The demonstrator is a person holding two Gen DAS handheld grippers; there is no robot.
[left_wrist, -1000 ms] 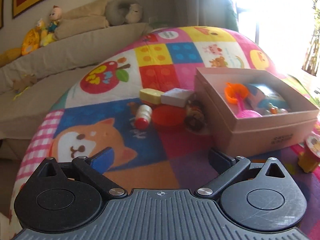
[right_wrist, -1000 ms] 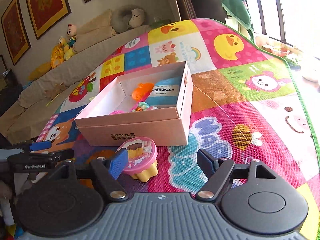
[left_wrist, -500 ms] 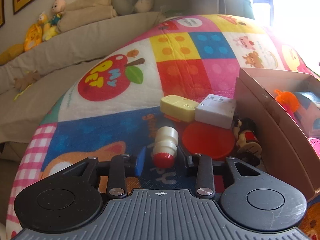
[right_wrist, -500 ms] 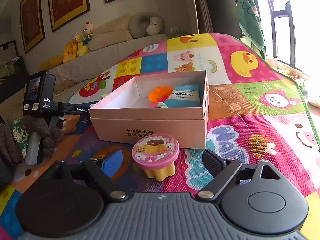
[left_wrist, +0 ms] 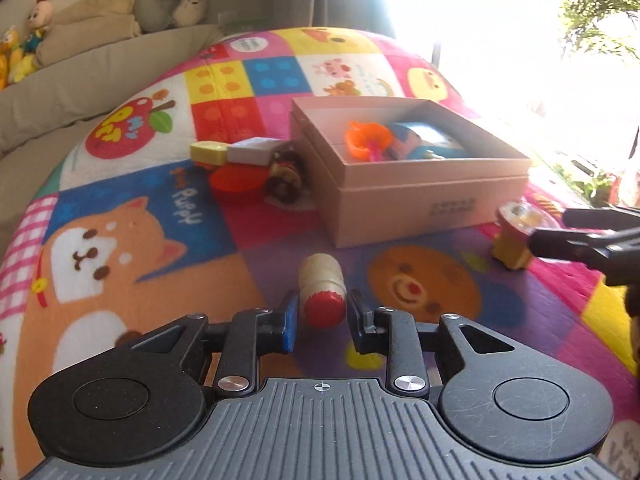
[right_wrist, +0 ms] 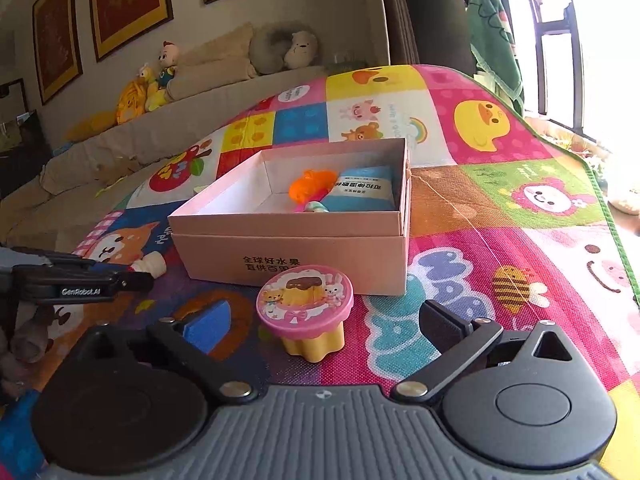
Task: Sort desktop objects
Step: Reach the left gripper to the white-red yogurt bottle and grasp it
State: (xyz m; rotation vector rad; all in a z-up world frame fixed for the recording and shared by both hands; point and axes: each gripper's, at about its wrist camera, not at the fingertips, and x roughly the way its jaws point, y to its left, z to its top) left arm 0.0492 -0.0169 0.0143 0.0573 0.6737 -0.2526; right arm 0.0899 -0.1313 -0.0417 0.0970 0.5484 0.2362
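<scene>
The left gripper [left_wrist: 322, 314] was seen closed on the red-capped end of a small cream bottle [left_wrist: 322, 286], its fingers [left_wrist: 289, 320] pressed against the cap from both sides, in front of the pink cardboard box [left_wrist: 404, 200]. The bottle's body projected forward beyond the grip. For the step to be done well, the grip would best be kept firm and the bottle carried level over the box's near wall before being let go among the orange toy [left_wrist: 366, 138] and the blue packet [left_wrist: 432, 142] inside.

The right gripper [right_wrist: 322, 322] was held with its fingers wide apart, having just been opened further, on either side of a pudding cup [right_wrist: 306, 312] with a pink cartoon lid, just in front of the box; the cup was not touched by the pads.

Left of the box, a red lid [left_wrist: 236, 180], a yellow block [left_wrist: 208, 152] and a white block [left_wrist: 252, 151] remained unsorted.

Everything was laid on a colourful cartoon play mat [right_wrist: 500, 240]; beyond the box a beige sofa [right_wrist: 160, 136] with plush toys, framed pictures and a bright window were visible.
</scene>
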